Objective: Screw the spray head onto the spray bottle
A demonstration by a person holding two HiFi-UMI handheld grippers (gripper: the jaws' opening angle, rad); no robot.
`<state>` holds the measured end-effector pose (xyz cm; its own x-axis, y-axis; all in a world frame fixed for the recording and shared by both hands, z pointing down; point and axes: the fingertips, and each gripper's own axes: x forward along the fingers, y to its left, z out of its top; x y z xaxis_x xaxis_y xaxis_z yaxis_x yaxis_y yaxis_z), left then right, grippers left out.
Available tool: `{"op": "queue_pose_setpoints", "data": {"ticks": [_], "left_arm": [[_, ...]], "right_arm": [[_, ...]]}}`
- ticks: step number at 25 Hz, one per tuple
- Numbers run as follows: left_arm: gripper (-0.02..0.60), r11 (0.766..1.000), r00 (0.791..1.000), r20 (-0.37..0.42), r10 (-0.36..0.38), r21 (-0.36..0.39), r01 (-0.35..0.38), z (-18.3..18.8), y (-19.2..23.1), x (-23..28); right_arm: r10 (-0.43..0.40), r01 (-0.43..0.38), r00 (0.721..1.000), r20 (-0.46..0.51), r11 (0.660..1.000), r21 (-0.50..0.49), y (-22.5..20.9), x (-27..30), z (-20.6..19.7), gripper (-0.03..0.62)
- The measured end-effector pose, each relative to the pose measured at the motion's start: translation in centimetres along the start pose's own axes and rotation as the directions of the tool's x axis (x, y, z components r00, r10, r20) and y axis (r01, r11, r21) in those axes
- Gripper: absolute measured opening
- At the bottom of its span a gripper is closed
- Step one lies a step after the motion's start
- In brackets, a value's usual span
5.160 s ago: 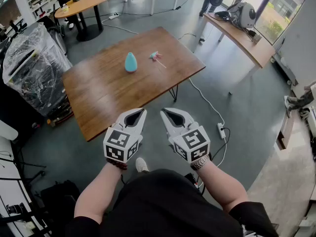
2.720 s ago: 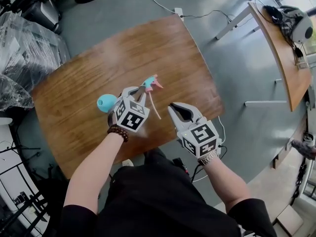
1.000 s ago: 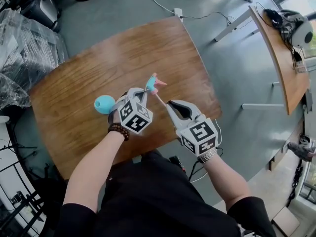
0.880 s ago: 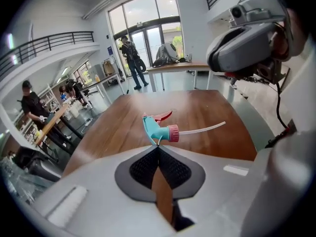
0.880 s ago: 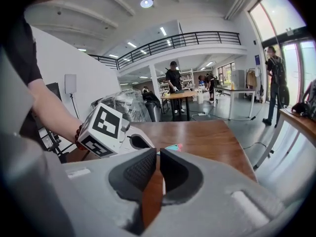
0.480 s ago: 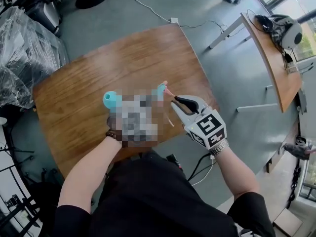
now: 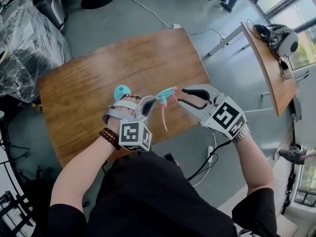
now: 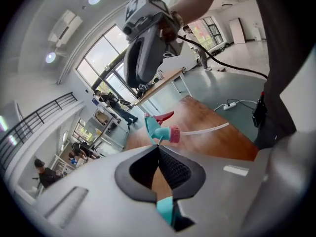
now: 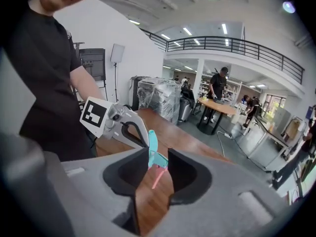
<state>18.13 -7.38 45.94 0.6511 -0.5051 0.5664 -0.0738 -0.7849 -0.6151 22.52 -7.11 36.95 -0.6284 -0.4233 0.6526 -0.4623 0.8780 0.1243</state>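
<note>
Two grippers nearly tip to tip: left gripper [image 7: 150,104] clamps spray head [image 7: 165,98] at its tips; right gripper [image 7: 180,96] jaws opening, head just ahead, untouched. Spray bottle [image 7: 120,91] beyond left gripper. Looks like a regrip step: right needs to close squarely on head

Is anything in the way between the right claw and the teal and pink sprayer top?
Nothing visible. The right claw, its jaws opening with nothing between them, faces the teal and pink plastic spray head just past its tips. The left claw pinches that head from the other side.
</note>
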Motion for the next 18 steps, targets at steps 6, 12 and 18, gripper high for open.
{"op": "queue_pose_setpoints", "data": {"ticks": [6, 12, 18], "left_arm": [[0.018, 0.978, 0.997, 0.043, 0.061, 0.196, -0.068, 0.6, 0.3, -3.2], [0.017, 0.915, 0.986, 0.115, 0.116, 0.373, -0.152, 1.6, 0.8, -5.9], [0.017, 0.841, 0.972, 0.158, 0.173, 0.49, -0.23, 2.2, 1.1, -7.4]], "right_arm": [[0.165, -0.185, 0.976, -0.141, 0.972, -0.146, 3.1, 0.5, 2.3, 0.197], [0.27, -0.374, 0.898, -0.347, 0.883, -0.284, 5.8, 1.3, 3.0, 0.227], [0.334, -0.468, 0.811, -0.48, 0.863, -0.189, 7.0, 3.7, 2.0, 0.256]]}}
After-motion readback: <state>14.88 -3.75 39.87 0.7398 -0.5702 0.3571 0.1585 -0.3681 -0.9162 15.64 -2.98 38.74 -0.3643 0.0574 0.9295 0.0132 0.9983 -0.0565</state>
